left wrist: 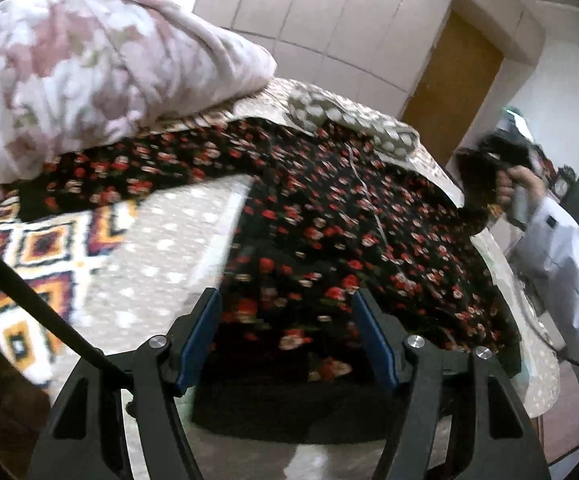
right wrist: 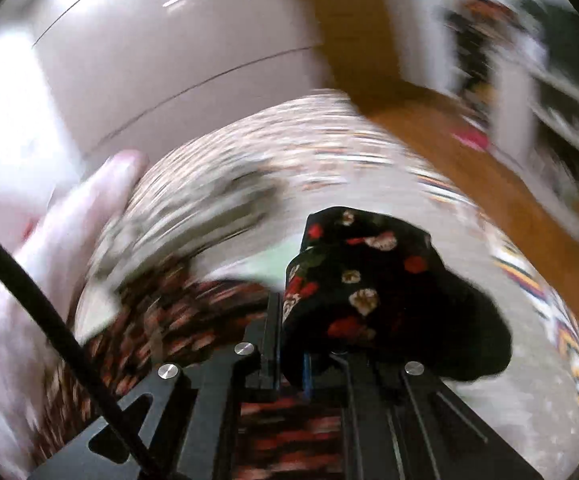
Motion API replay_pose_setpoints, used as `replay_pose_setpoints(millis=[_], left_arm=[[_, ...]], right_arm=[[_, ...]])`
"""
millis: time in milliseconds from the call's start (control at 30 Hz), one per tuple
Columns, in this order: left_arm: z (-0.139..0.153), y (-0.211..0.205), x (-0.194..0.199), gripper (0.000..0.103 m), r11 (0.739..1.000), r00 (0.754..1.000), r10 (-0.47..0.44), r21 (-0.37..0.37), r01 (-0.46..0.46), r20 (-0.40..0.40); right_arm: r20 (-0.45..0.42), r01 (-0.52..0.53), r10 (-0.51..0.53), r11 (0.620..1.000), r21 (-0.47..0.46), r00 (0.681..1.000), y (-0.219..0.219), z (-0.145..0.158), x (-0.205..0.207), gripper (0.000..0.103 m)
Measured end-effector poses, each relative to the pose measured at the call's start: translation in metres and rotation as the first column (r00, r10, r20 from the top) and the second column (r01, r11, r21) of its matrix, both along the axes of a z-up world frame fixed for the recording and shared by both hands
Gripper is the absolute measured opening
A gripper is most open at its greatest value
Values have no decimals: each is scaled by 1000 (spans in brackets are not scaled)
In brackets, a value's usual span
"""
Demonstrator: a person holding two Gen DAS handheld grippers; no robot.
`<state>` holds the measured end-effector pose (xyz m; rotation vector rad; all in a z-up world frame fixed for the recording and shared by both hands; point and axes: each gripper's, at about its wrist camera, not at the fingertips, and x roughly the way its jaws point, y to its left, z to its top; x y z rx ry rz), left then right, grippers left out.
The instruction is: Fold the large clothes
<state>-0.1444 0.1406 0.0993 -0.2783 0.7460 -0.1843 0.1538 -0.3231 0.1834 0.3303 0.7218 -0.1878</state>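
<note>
My black rose-print garment [left wrist: 321, 216] lies spread across the bed [left wrist: 161, 256], reaching from under the pink-and-white floral blanket [left wrist: 89, 68] at the head toward the far corner, over a beige dotted cover and a diamond-patterned rug-like spread [left wrist: 37, 248]. My left gripper [left wrist: 287, 328] hangs just above the garment's near hem with its blue-padded fingers [left wrist: 199, 336] spread wide, cloth showing between them but nothing pinched. Across the bed, my right gripper [right wrist: 289, 320] is pressed together on a bunched corner of the same garment [right wrist: 369, 280], lifted clear of the bedding; in the left wrist view it appears at the bed's far right edge, the cloth rising from the mattress into it [left wrist: 489, 168], with my white sleeve [left wrist: 569, 248] behind it. The right wrist view is heavily blurred; a wooden door [left wrist: 453, 80] and pale wardrobe panels [left wrist: 329, 12] stand behind the bed. A black cable [left wrist: 29, 300] crosses the left view's lower corner.
</note>
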Motion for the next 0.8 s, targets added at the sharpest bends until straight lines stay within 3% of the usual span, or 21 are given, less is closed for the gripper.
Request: replay_pose_setpoints(millis=[133, 267, 300, 333, 367, 400, 500, 633, 733, 800], left_arm=[[-3, 39, -13, 67, 997, 997, 71, -7, -70, 10], [-13, 75, -27, 67, 989, 989, 146, -28, -146, -10], [-15, 82, -30, 67, 987, 987, 158, -31, -158, -14], [-17, 88, -34, 67, 985, 985, 169, -34, -170, -18], [-19, 93, -36, 67, 984, 984, 176, -35, -176, -18], [-20, 96, -38, 67, 983, 983, 180, -36, -181, -16], [-22, 103, -42, 67, 981, 982, 189, -36, -189, -11], [-22, 100, -41, 67, 981, 982, 189, -41, -189, -14], [-22, 92, -40, 67, 984, 984, 175, -38, -176, -20], [-23, 87, -37, 67, 985, 985, 169, -34, -170, -26]], right_arm=[[-80, -257, 250, 962, -96, 965, 153, -36, 45, 8], [-233, -448, 400, 869, -212, 886, 278, -104, 67, 9], [-285, -496, 423, 825, -271, 860, 315, -125, 67, 11], [-311, -514, 426, 798, -314, 850, 331, -135, 65, 26], [-339, -532, 418, 740, -410, 843, 360, -151, 60, 48], [-345, -540, 418, 700, -467, 840, 374, -158, 52, 57], [-334, -521, 408, 559, -645, 850, 412, -171, 30, 59], [-299, -494, 434, 458, -739, 850, 428, -169, 22, 59], [-266, -444, 478, 311, -840, 837, 436, -168, 6, 59], [-285, -437, 479, 242, -866, 830, 435, -170, 2, 59]])
